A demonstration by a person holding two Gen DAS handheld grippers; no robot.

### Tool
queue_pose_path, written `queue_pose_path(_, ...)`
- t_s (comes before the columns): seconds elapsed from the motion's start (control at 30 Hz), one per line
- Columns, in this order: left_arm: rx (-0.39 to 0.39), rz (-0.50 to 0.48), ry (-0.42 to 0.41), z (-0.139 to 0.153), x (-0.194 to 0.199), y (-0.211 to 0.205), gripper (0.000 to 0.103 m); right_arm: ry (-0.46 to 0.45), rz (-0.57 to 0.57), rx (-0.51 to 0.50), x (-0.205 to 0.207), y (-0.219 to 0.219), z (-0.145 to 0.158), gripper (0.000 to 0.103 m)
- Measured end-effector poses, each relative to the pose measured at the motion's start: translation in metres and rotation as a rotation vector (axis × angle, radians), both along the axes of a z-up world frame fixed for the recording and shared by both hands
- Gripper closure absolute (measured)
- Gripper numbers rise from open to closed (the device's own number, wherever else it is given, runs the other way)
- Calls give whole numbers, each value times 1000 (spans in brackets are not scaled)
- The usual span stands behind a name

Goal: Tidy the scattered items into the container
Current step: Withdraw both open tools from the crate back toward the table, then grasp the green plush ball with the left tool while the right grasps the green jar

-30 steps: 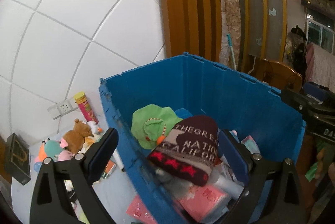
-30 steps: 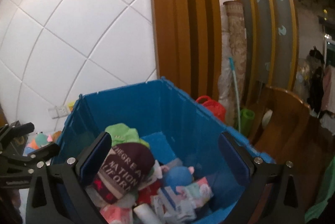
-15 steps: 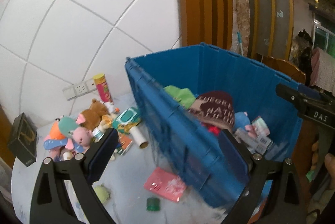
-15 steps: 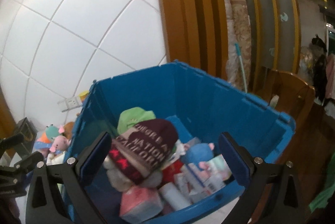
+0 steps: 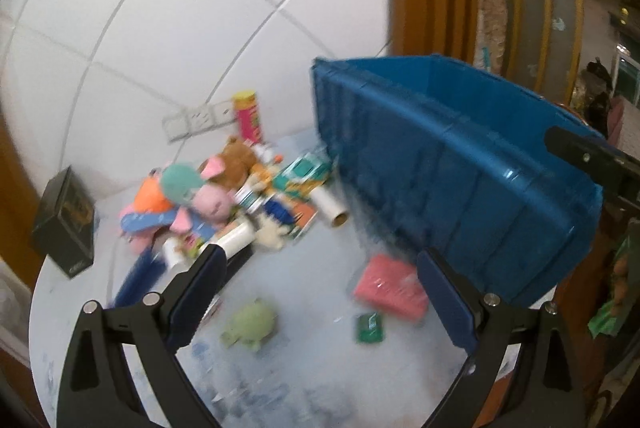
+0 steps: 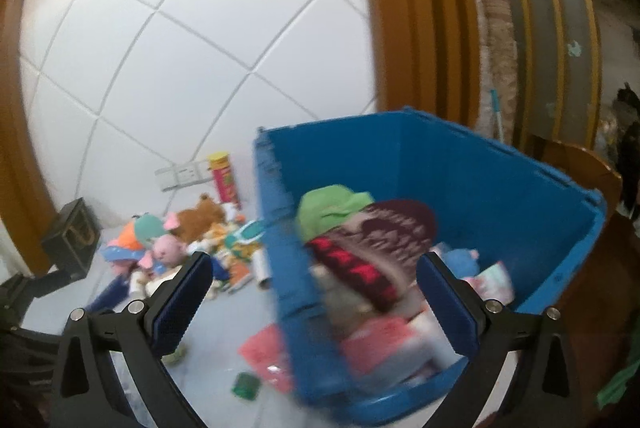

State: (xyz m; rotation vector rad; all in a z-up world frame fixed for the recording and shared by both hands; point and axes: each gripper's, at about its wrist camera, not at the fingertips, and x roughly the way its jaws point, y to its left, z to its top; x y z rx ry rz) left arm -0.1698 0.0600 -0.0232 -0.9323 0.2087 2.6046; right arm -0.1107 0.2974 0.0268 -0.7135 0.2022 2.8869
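A big blue crate [image 5: 460, 156] [image 6: 480, 180] stands on the right of a white table [image 5: 304, 360]. Inside it lie a dark red knit hat [image 6: 384, 244], a green cap [image 6: 332, 208] and other small items. My left gripper [image 5: 320, 292] is open above the table left of the crate, over a green plush [image 5: 250, 324], a pink packet [image 5: 390, 288] and a small green packet [image 5: 370, 326]. My right gripper [image 6: 316, 298] is open over the crate's near left corner, nothing between its fingers.
A heap of plush toys [image 5: 192, 188] [image 6: 168, 240], rolls and packets lies at the back left, with a red and yellow tube [image 5: 249, 116] against the tiled wall. A black box [image 5: 66, 220] stands at the table's left edge. Wooden posts rise behind the crate.
Both grippers have swung left and pulled back from the crate. The left view now looks over the table's scattered items instead of the crate's inside. Both stay open.
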Motion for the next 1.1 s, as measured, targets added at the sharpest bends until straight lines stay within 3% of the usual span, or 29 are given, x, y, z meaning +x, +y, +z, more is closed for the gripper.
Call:
queue_pose_path(0.23, -33, 102, -114, -45, -20, -94, 6, -51, 78, -12, -13, -82, -26, 0)
queue_pose_path(0.43, -50, 153, -220, -89, -35, -136, 6, -182, 105, -34, -32, -124, -75, 0)
queue_pose_path(0.6, -57, 175, -286, -119, -51, -136, 6, -296, 116, -56, -52, -123, -119, 0)
queue_pose_path(0.87, -119, 149, -389, -169, -82, -95, 6, -484, 158, -111, -88, -108, -199, 0)
queue_pose_path(1.1, -151, 99, -424, -207, -112, -75, 6, -576, 94, -143, -92, -95, -246, 0)
